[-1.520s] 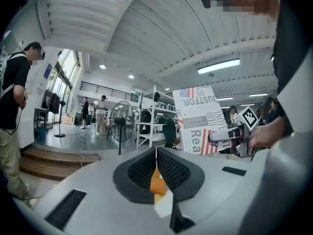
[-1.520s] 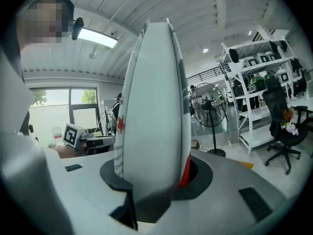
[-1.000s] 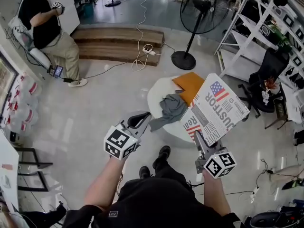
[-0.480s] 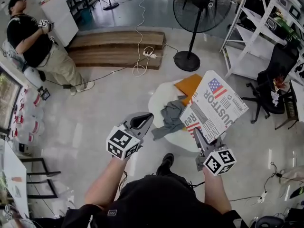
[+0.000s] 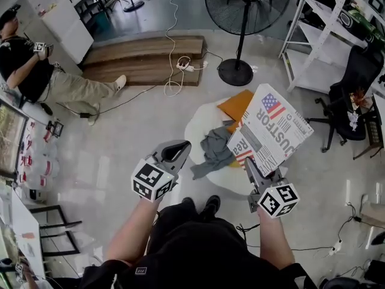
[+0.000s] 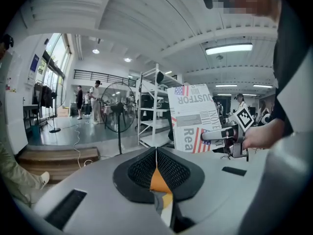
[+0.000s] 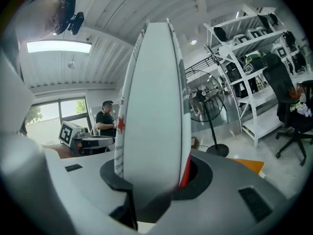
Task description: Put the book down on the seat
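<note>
A book [image 5: 271,131] with a flag-printed cover is held upright in the air, with my right gripper [image 5: 251,166] shut on its lower edge. In the right gripper view the book [image 7: 155,102] stands edge-on between the jaws and fills the middle. It hovers over the right side of a round white seat [image 5: 197,120], which carries a grey cloth [image 5: 213,146] and an orange folder [image 5: 236,105]. My left gripper [image 5: 176,151] is shut and empty, left of the seat. In the left gripper view the left gripper [image 6: 156,166] points toward the book [image 6: 193,116].
A standing fan [image 5: 236,72] rises behind the seat. White shelving [image 5: 316,53] and a black office chair [image 5: 355,80] stand at the right. A wooden step [image 5: 144,50] with cables lies at the back, and a person [image 5: 36,71] sits at the far left.
The view has shifted over the floor, so the seat lies a little lower and nearer. The seated person has slid to the frame's left edge. Both grippers keep their poses, and the book stays held.
</note>
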Motion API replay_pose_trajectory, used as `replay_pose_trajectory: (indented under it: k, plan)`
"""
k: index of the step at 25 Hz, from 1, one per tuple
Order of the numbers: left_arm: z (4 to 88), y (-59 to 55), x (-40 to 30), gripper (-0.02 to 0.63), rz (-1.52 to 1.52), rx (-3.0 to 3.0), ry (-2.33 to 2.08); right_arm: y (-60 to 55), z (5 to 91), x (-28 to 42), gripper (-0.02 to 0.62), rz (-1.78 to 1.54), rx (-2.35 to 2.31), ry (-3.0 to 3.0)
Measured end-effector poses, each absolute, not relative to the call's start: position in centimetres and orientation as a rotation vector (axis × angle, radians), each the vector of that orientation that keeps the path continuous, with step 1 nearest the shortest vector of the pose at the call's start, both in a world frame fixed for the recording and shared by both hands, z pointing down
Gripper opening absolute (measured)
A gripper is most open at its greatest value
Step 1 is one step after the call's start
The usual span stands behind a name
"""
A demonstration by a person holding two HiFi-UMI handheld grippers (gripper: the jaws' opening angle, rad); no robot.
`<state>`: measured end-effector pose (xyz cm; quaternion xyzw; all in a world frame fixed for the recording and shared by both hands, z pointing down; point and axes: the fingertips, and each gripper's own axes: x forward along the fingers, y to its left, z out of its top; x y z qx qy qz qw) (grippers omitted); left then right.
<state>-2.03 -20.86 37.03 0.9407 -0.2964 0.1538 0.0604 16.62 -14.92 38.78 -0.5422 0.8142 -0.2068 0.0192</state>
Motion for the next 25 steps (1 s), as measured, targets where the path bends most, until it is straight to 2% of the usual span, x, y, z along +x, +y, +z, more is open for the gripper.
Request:
replay_pose_trajectory:
  k: [11, 25]
  plan:
    - [39.7, -26.1, 0.4, 0.005, 0.431, 2.810, -0.849, -17.2, 41.0, 19.1, 0.175, -0.758, -1.779, 2.496]
    - [48.0, -33.0, 0.3, 0.005, 0.466, 2.731, -0.741, -24.9, 46.9, 15.4, 0.173, -0.993, -1.762, 2.575]
